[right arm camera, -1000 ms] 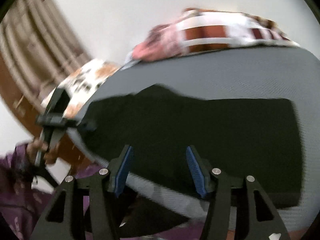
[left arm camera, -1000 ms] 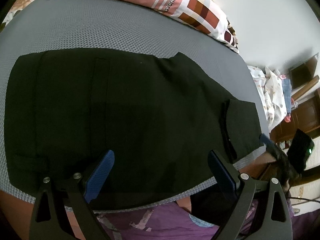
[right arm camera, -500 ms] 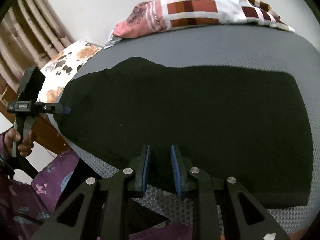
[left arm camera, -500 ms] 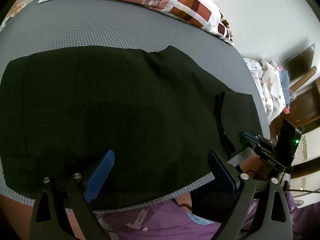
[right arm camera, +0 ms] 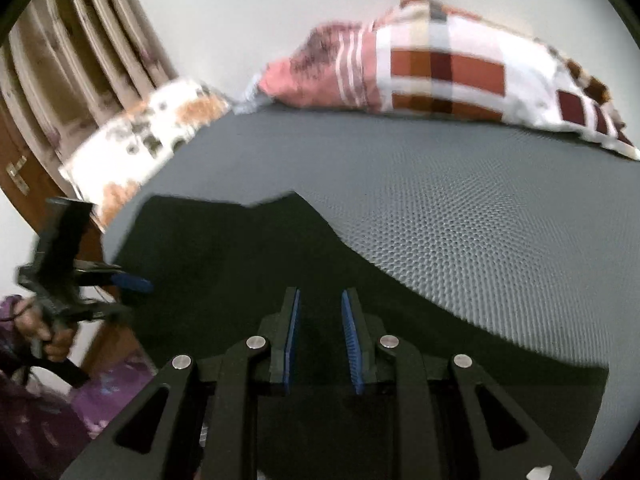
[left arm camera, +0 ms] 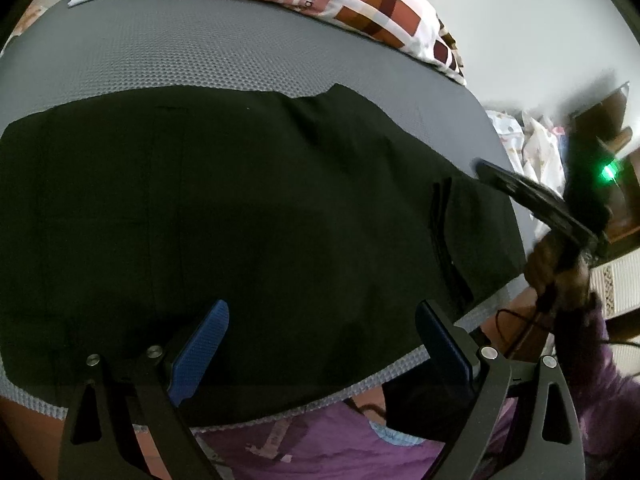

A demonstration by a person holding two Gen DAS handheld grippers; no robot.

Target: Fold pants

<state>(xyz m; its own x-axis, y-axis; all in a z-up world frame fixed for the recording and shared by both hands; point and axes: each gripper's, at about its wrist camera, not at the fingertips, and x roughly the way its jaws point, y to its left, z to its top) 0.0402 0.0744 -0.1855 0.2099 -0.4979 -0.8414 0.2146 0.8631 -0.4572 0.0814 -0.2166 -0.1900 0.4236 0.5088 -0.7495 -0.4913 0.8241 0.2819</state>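
Pants (left arm camera: pixel 248 216), black, lie spread flat across a grey mesh-textured mattress (left arm camera: pixel 192 48) in the left wrist view, covering most of the near half of the surface and reaching its near edge. The left gripper (left arm camera: pixel 322 344) hangs over the near part of the fabric with its blue-padded jaws set wide apart; nothing sits between them. At the right end of the garment a folded-over band of cloth shows as a darker ridge, and the right gripper (left arm camera: pixel 532 196) is at that end, its blue tip at the cloth's far corner — whether it touches the cloth cannot be told from here. A patterned pink, white and brown pillow (left arm camera: pixel 360 4) lies along the far edge of the mattress. A purple garment (left arm camera: pixel 320 440) on the person fills the bottom of the frame. In the right wrist view, which is somewhat blurred, the right gripper (right arm camera: pixel 320 336) is low over the pants (right arm camera: pixel 240 256), jaws narrowed with a clear gap between the pads; the dark cloth lies under and behind them, and no pinch on it is visible. The left gripper (right arm camera: pixel 100 288) appears at the left edge, jaws apart, at the cloth's far end. The pillow (right arm camera: pixel 448 72) rests by the wall, with a floral-print cloth (right arm camera: pixel 140 128) beside it.
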